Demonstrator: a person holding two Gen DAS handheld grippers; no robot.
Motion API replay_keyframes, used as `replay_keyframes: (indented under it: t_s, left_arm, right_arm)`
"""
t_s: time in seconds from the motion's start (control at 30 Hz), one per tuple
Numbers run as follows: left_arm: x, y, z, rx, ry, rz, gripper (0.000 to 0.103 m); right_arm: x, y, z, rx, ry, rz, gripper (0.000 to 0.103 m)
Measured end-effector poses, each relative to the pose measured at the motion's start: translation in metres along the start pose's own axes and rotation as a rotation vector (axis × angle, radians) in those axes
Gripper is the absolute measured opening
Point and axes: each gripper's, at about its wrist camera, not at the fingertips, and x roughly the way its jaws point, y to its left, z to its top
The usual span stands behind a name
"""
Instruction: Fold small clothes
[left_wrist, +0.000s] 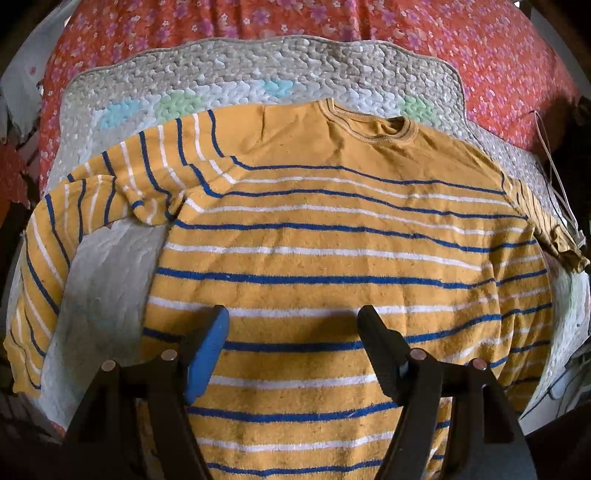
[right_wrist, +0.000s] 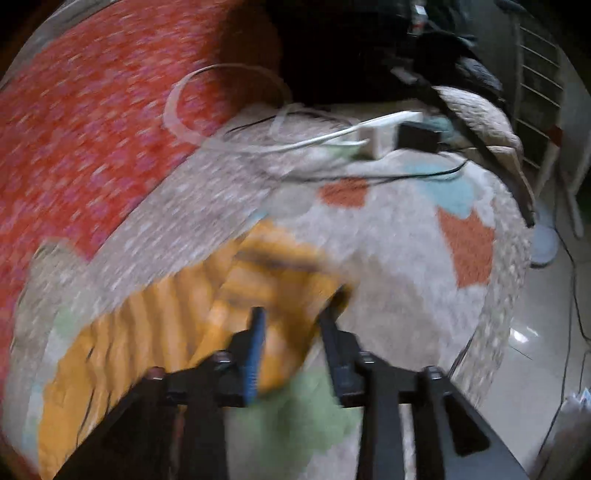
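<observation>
The shirt (left_wrist: 332, 236) lay flat on the quilt (left_wrist: 258, 70), collar toward the top of the left view, its body filling the middle, so that its sleeves could be turned in. One sleeve (left_wrist: 55, 236) ran down the left edge; the other (left_wrist: 546, 225) bunched at the right edge beside a white cable (left_wrist: 554, 177). The left tool (left_wrist: 293, 314) hung over the lower middle of the shirt with its jaws wide and nothing between them, probably waiting its turn.

In the right view (badly blurred) the right tool (right_wrist: 291, 314) sat at lower centre over the sleeve (right_wrist: 280, 273), jaws partly apart. Cloth lay between the fingers, but I could not tell whether the pads pressed it. The red sheet (right_wrist: 81, 122) filled the upper left, with the cables (right_wrist: 295, 144) above centre. I judged the sleeve fold was the step in hand.
</observation>
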Motion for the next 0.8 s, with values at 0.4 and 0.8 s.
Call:
replay_keyframes:
  t_s: [0.4,0.8]
  left_arm:
    - [-0.024,-0.005,-0.028,0.028,-0.006,0.025,0.071]
    - [-0.020,-0.003,-0.038,0.010,0.020,0.027,0.071]
  right_arm:
    - [-0.038,0.062,-0.116,-0.277,0.170,0.208,0.041]
    - [-0.035,0.060,-0.116,-0.270,0.152,0.189,0.046]
